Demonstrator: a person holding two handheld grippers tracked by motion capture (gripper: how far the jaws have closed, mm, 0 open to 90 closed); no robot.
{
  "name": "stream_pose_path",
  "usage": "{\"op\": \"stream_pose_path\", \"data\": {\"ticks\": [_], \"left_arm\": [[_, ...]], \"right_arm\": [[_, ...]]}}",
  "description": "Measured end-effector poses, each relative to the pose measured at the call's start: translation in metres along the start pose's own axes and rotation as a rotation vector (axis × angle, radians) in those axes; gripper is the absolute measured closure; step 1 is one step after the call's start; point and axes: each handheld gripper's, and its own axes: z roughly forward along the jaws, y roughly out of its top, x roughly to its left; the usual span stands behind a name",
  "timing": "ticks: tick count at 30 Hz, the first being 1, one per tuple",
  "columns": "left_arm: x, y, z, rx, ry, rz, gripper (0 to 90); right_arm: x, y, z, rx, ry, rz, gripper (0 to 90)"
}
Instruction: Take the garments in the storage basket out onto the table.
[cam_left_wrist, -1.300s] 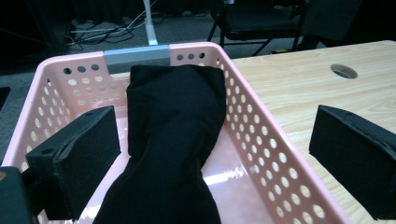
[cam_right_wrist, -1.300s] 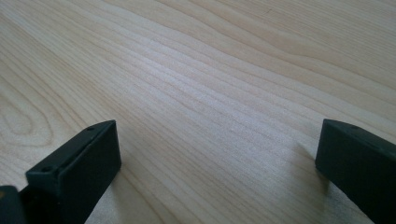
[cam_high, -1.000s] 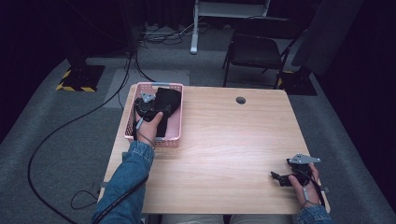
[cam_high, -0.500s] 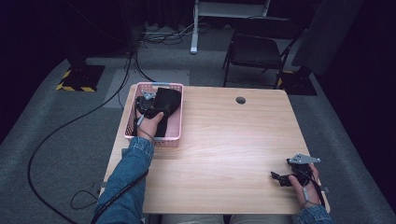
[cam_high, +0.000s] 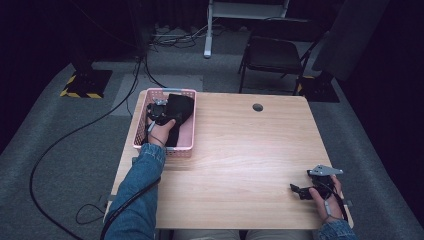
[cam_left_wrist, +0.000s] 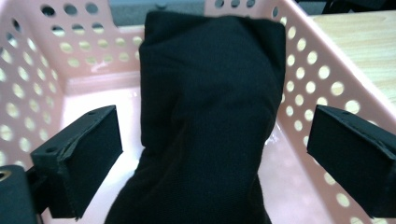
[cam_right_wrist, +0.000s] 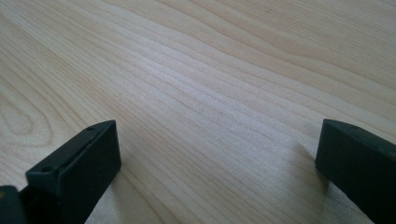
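We are holding the left claw (cam_left_wrist: 205, 154) spread wide around the folded black cloth (cam_left_wrist: 210, 116) lying inside the pink perforated basket (cam_high: 141, 112), barely shifted from a moment ago, while the right claw (cam_right_wrist: 215, 163) is resting parted and empty on the tabletop (cam_high: 240, 150).

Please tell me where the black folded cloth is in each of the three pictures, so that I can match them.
High view: the black folded cloth lies in the pink perforated plastic basket at the table's far left corner, under the left gripper.
Left gripper view: it is in the centre, between the two open jaws.
Right gripper view: the cloth is absent; wooden tabletop.
Shared landmark: the pink basket wall.
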Motion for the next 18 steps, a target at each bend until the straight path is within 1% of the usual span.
{"op": "stream_pose_path", "data": {"ticks": [2, 7, 9, 18], "left_arm": [[0.001, 0.0, 0.003, 0.01, -0.002, -0.005, 4.1], [0.001, 0.0, 0.01, 0.053, -0.006, 0.008, 6.5], [0.002, 0.0, 0.012, 0.061, -0.008, 0.015, 7.4], [0.003, -0.001, 0.019, 0.092, -0.001, 0.019, 10.1]], "right_arm": [[0.0, 0.0, 0.0, 0.0, 0.0, 0.0, 0.1], [0.0, 0.0, 0.0, 0.0, 0.0, 0.001, 0.1], [0.0, 0.0, 0.0, 0.0, 0.0, 0.0, 0.1], [0.0, 0.0, 0.0, 0.0, 0.0, 0.001, 0.1]]}}
